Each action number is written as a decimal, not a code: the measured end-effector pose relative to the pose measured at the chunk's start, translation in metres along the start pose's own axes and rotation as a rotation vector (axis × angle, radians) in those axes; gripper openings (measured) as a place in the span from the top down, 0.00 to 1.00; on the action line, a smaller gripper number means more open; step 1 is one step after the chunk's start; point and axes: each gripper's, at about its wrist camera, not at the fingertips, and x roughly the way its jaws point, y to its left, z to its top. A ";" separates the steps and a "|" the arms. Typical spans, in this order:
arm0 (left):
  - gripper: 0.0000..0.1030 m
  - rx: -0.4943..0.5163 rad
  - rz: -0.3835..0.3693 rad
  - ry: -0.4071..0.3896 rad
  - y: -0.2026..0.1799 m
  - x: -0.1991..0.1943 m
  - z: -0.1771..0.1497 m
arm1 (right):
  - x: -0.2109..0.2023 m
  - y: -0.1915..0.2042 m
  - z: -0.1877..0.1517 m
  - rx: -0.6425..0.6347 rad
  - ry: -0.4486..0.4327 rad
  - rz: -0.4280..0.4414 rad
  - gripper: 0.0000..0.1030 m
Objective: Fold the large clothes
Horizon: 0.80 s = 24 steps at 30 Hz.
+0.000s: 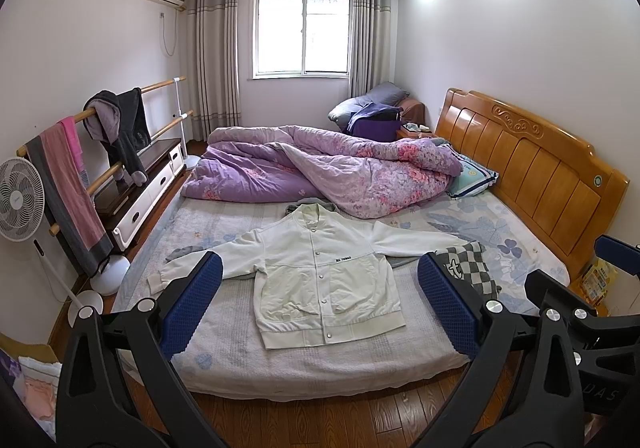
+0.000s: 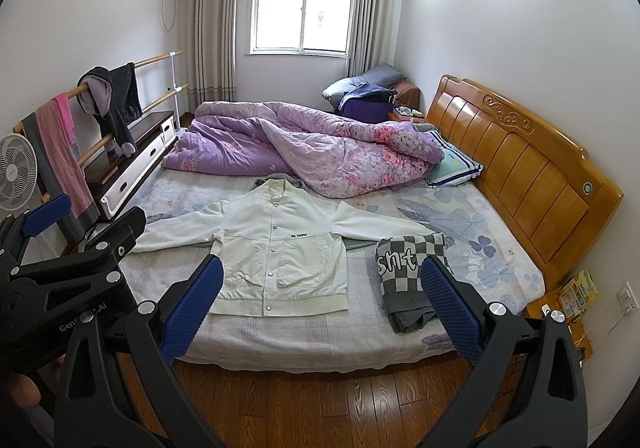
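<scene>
White cotton snap-front jacket [image 1: 324, 280] lies face up on the near part of the bed's pale blue floral sheet [image 1: 224, 352], sleeves spread to both sides, front snapped shut, hem toward the camera. In the left wrist view the left gripper [image 1: 320, 312] is released, its blue ribbed pads [image 1: 192, 308] set wide apart and holding nothing, above the wooden floor at the foot of the bed. Only a strip of the grey-and-white checkered knit garment [image 1: 468, 268] shows here, behind the right-hand pad. A white standing fan [image 1: 20, 203] stands at the left.

From the right wrist view, the right gripper [image 2: 320, 312] likewise gapes wide and grasps nothing. Here the checkered garment [image 2: 408, 272] shows in full, folded, with white lettering, lying just beside the jacket's [image 2: 280, 260] right sleeve. The left gripper's black frame [image 2: 60, 272] shows at the left edge. A rumpled purple floral quilt [image 2: 312, 151] is heaped behind the jacket, touching its collar area, and an orange wooden headboard [image 2: 520, 175] runs along the right.
</scene>
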 end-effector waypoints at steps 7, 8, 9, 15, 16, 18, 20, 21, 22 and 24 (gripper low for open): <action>0.05 0.000 -0.001 0.000 0.000 0.000 0.001 | 0.000 0.000 0.001 -0.001 0.001 0.000 0.07; 0.05 0.000 0.000 0.000 0.000 0.001 0.001 | 0.000 0.000 0.000 -0.001 0.000 0.001 0.07; 0.05 0.001 0.000 0.000 0.001 0.001 0.002 | 0.000 -0.001 0.001 -0.001 0.000 0.001 0.07; 0.05 0.001 -0.002 0.002 0.002 0.002 0.002 | 0.001 -0.001 0.002 -0.001 0.002 0.000 0.07; 0.05 0.002 -0.003 0.001 0.002 0.001 0.003 | 0.001 -0.001 0.002 -0.001 0.003 0.000 0.07; 0.05 0.000 -0.004 0.001 0.002 0.003 0.002 | 0.002 -0.003 0.002 0.001 0.004 0.003 0.07; 0.05 0.000 -0.001 0.002 0.004 0.004 0.001 | 0.003 -0.004 0.001 0.000 0.006 0.004 0.07; 0.05 0.000 0.000 0.001 0.004 0.004 0.000 | 0.004 -0.004 0.000 0.000 0.007 0.004 0.07; 0.05 0.000 0.002 0.001 0.005 0.004 -0.002 | 0.004 -0.005 0.001 -0.001 0.006 0.004 0.07; 0.05 -0.002 0.003 0.004 0.007 0.007 -0.005 | 0.004 -0.005 0.001 -0.001 0.007 0.005 0.07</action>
